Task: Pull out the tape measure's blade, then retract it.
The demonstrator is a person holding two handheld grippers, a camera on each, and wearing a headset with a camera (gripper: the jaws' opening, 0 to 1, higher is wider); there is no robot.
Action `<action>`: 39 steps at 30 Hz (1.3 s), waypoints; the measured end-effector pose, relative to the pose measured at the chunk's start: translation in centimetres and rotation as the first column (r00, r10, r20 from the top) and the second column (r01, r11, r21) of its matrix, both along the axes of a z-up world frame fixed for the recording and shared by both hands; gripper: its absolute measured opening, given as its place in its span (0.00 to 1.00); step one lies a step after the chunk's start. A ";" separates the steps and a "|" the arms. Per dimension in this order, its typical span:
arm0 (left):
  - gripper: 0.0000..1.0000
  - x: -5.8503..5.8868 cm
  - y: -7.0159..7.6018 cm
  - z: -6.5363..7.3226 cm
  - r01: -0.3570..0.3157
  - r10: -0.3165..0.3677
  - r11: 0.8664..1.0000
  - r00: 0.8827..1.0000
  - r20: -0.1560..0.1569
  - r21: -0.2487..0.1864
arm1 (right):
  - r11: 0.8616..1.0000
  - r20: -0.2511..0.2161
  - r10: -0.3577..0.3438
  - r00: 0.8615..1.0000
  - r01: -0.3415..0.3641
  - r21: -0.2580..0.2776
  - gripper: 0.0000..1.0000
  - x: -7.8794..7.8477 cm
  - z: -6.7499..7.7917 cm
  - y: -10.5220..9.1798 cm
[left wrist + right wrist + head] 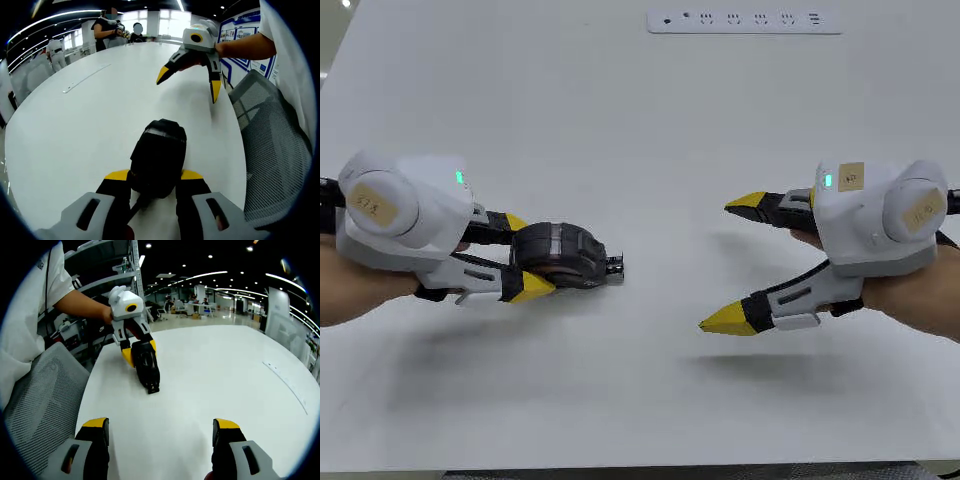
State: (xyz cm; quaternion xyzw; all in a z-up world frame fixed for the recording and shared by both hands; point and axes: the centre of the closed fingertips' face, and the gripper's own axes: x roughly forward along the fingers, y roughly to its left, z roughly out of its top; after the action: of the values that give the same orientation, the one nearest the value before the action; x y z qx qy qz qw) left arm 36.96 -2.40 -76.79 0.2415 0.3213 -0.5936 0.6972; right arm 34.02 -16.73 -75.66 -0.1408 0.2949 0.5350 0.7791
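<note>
- Black and dark grey, the tape measure (560,257) (159,155) (146,365) sits on the left side of the white worktop (620,120) (75,125) (225,370), as the head view shows it.
- Its long axis runs left to right across the head view. The mouth with the small hook tab (615,265) points right, toward the other claw.
- At the mouth just the hook tab shows.
- The left claw (527,255) (155,176) (140,352) is clamped on the rear of the tape measure's case, one yellow tip on each side.
- The right claw (732,262) (189,85) (161,423) is spread wide and holds nothing. It hovers over the worktop, well apart from the tape measure, and its tips point back at it.
- I cannot tell whether the case rests fully on the worktop. In the right gripper view its front end looks down at the surface.
- A white power strip (744,21) (85,77) (285,380) lies at the far side of the worktop.
- A grey mesh chair (265,140) (45,390) stands at the near edge, beside the person's white shirt (287,60).
- The room is a large open hall with ceiling lights (220,275), metal shelving (100,260), and people (107,27) standing at the worktop's far end.
</note>
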 end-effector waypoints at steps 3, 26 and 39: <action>0.29 0.0 0.0 0.0 0.007 -0.007 1.000 1.000 0.000 0.001 | 1.000 0.011 0.006 1.000 -0.006 0.000 0.84 0.1 0.0 0.3; 0.29 -0.1 0.0 -0.1 0.027 -0.027 0.999 1.000 0.004 0.017 | 0.995 0.067 0.098 0.993 -0.099 0.021 0.58 1.7 -1.7 5.1; 0.29 0.0 0.0 -0.2 0.032 -0.032 0.999 0.999 0.007 0.022 | 0.983 0.096 0.176 0.980 -0.179 0.027 0.33 1.9 -2.6 7.7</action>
State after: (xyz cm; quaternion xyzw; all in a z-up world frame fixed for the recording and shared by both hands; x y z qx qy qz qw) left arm 36.97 -2.38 -77.03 0.2565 0.3215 -0.6002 0.6860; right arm 35.89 -9.06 -78.30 -0.1772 0.2350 0.6004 0.7435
